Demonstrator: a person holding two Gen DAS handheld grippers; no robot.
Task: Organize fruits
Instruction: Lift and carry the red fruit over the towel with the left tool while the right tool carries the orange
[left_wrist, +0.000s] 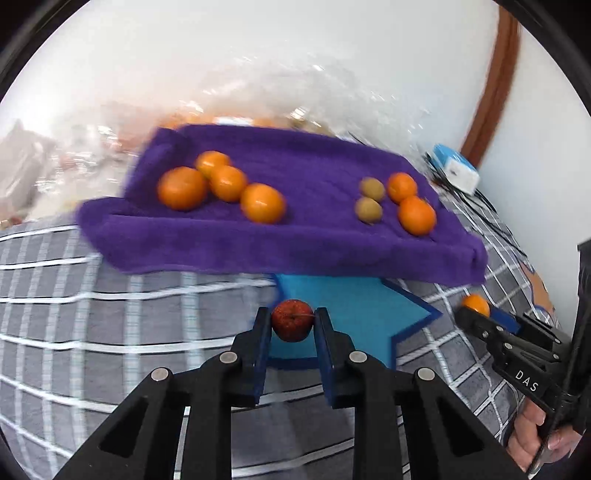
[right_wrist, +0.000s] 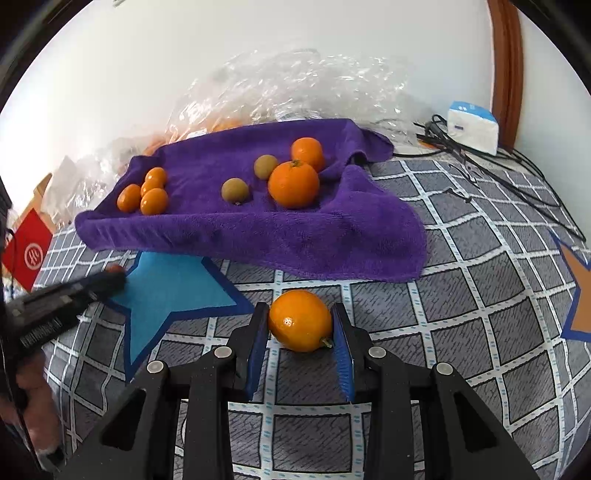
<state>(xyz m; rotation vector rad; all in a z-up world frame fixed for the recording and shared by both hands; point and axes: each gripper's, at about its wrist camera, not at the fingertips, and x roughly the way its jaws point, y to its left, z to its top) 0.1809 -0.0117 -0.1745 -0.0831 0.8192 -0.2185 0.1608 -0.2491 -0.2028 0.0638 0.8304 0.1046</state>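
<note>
My left tongs (left_wrist: 292, 321) are clenched on a small red fruit (left_wrist: 291, 319), both blue pads pressed against its sides, above the blue star patch (left_wrist: 354, 306) on the grey checked bedcover (left_wrist: 110, 325). My right tongs (right_wrist: 301, 321) have an orange (right_wrist: 300, 319) between the pads. The left pad touches the peel. At the right pad I see only the stem end close against it, so I cannot tell whether the grip is closed. The orange sits low over the bedcover, just in front of the purple towel (right_wrist: 295, 240).

On the towel, from the right wrist view: a cluster of four small oranges (right_wrist: 146, 194) at the left end, touching one another. Two brown-green round fruits (right_wrist: 235, 190) near the middle, apart from each other. Two larger oranges (right_wrist: 293, 184) to their right, close together.

Behind the towel, crumpled clear plastic (right_wrist: 295, 85) against the wall. A white and blue box (right_wrist: 472, 127) and black cables (right_wrist: 480, 162) lie at the far right.
</note>
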